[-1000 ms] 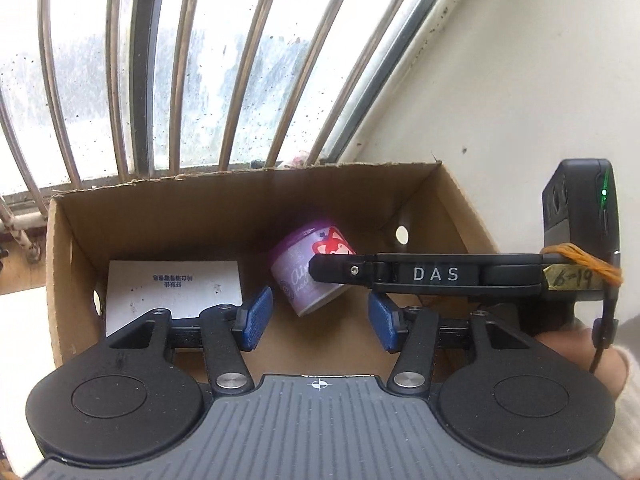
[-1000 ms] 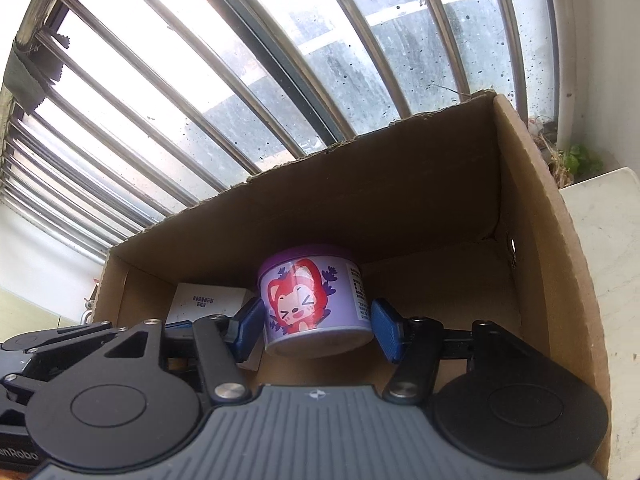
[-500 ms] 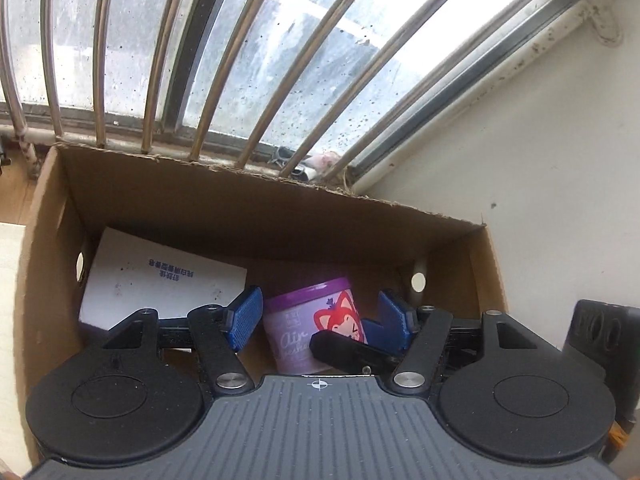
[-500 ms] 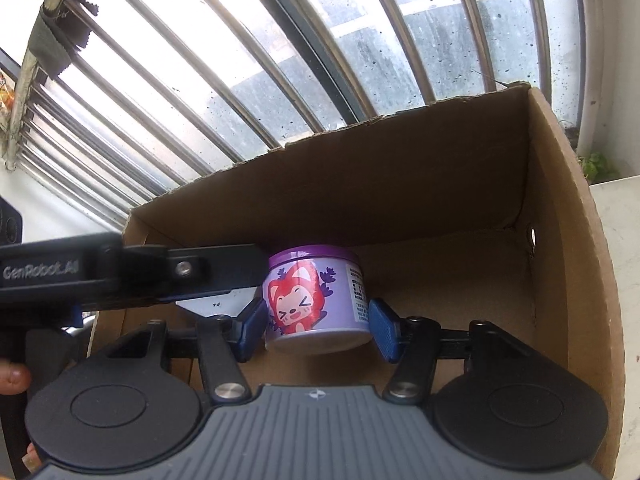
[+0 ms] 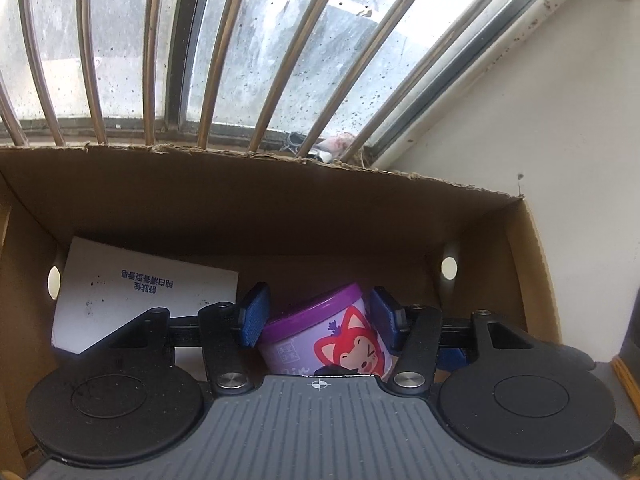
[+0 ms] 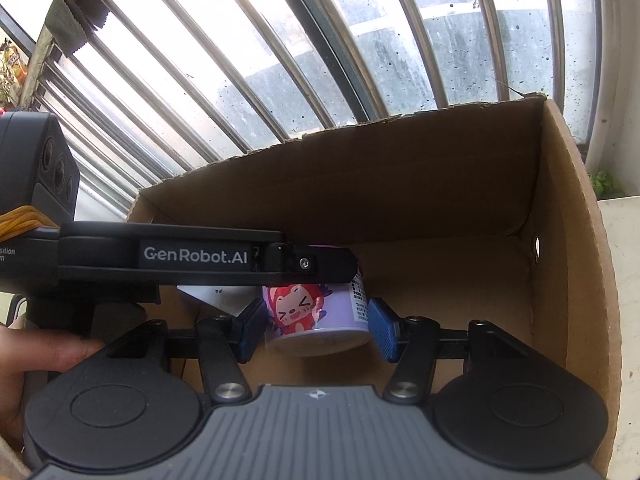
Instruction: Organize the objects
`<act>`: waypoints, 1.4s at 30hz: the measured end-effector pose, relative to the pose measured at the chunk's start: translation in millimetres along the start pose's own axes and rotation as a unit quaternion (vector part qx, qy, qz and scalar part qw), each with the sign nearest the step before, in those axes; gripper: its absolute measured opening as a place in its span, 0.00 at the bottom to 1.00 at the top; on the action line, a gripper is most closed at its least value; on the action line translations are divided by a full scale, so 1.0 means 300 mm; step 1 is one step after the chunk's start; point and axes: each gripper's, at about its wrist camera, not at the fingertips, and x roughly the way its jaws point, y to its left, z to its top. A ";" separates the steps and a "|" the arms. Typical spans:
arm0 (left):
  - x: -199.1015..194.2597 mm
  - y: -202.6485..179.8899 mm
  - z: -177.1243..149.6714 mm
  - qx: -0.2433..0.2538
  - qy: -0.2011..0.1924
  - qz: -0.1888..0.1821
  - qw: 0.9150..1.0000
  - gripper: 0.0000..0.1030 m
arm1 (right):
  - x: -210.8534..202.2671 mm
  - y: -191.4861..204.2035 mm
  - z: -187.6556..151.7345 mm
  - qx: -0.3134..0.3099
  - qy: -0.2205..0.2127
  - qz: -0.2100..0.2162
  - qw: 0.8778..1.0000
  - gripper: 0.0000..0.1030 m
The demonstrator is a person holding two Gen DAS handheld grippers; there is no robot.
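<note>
The left gripper (image 5: 316,316) is held low inside the cardboard box (image 5: 256,216), w/ its jaws closing on the purple tub (image 5: 324,340); the tub sits between the blue pads (image 5: 253,322), which look to be at or nearly at its sides, though firm contact can't be confirmed. The right gripper (image 6: 316,326) is also placed around the same tub (image 6: 316,312), its pads close beside the tub's walls but w/ slim gaps seen on both sides, so it's read as not gripping. The left gripper's finger is seen crossing above the tub in the right wrist view. The tub is tilted, resting on the box floor near the middle, just beside a white carton (image 5: 136,292) that's lying toward the left wall. For the step to go well, the squeeze should be centred on the tub's body, below the lid rim, approx. square to its lean, so it isn't popped out sideways. Only one gripper should be kept on it; the other is best drawn clear, w/o knocking the carton or box wall.
</note>
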 end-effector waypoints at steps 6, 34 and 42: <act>-0.051 -0.014 -0.026 0.015 -0.002 -0.003 1.000 0.39 | -0.004 0.039 -0.005 -0.030 0.000 -0.011 0.999 0.60; -0.146 -0.025 -0.088 0.015 -0.041 -0.087 0.995 0.48 | -0.031 0.081 -0.083 -0.120 0.001 -0.050 0.992 0.03; -0.119 -0.018 -0.106 0.022 -0.027 -0.081 0.996 0.56 | -0.079 0.015 -0.078 -0.082 -0.013 -0.061 0.995 0.06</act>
